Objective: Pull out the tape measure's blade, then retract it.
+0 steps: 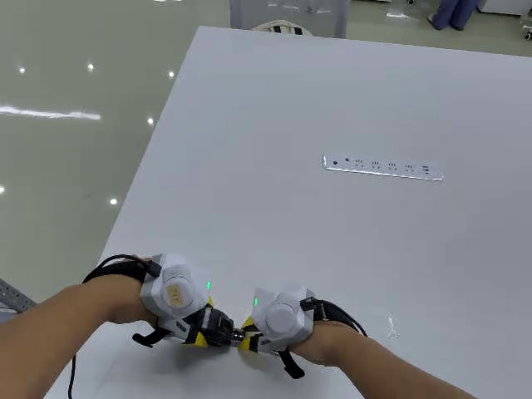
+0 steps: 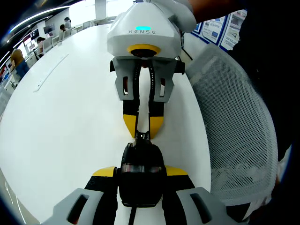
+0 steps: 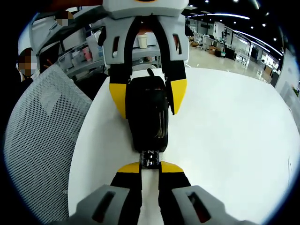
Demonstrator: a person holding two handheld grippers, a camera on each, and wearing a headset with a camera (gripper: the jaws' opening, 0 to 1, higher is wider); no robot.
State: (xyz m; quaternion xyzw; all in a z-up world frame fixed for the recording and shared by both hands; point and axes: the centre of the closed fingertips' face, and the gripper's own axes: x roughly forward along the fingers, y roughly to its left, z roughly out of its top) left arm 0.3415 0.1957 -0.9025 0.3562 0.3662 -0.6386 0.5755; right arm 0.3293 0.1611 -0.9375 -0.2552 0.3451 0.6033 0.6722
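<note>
White workbench point(image 1: 316, 108), near edge: 2 grippers meet nose to nose at a black, boxy plastic tape measure point(image 3: 147, 117).
The left gripper point(image 2: 140, 171) is clamped on the case, which sits between its yellow jaw tips. The right gripper point(image 3: 150, 167) pinches the end of the dark graduated blade point(image 3: 150, 158), only a short stretch out of the case. A long white power strip point(image 1: 382, 166) lies well apart, farther up the table.

Forearms point(image 1: 58, 320) angle inward, claws tip to tip; the left claw point(image 2: 140, 171) clamps the tape measure point(image 3: 147, 112). The right claw point(image 3: 150, 167) pinches its blade point(image 3: 150, 157).
</note>
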